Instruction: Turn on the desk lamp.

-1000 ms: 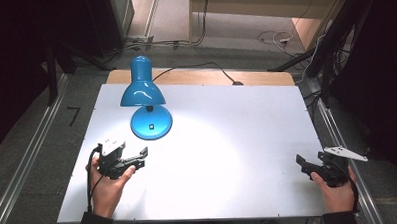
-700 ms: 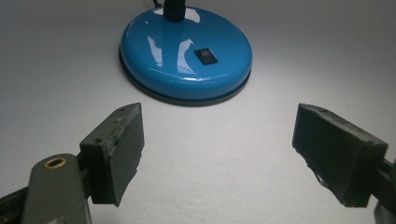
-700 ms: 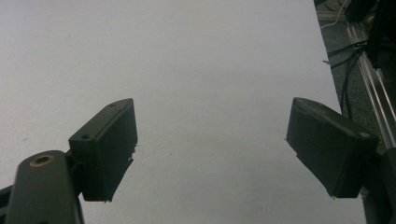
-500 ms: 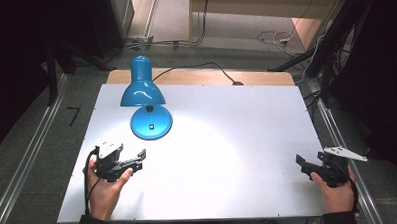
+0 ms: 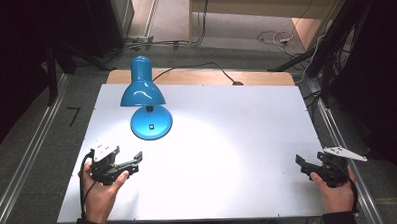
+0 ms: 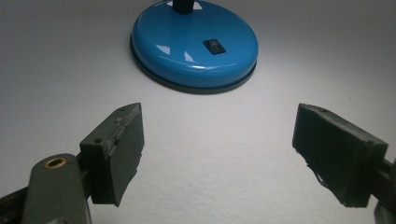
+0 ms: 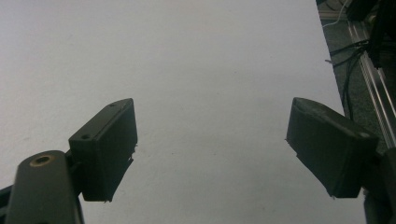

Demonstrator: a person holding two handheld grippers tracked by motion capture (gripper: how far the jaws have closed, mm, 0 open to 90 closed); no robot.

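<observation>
Two grippers idling, nothing changing since a second ago.
Left gripper [image 5: 133, 161] is gaping empty near lamp [image 5: 151, 124]; right gripper [image 5: 302, 164] is waiting wide apart.

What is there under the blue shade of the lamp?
Under the lamp shade sits the round blue base with a small black switch, on the white table. The shade covers the bulb and the rear of the base.

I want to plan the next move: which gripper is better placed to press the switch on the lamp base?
Left. The left gripper is near the lamp base, its open jaws facing the switch. The right gripper is at the table's far corner.
</observation>
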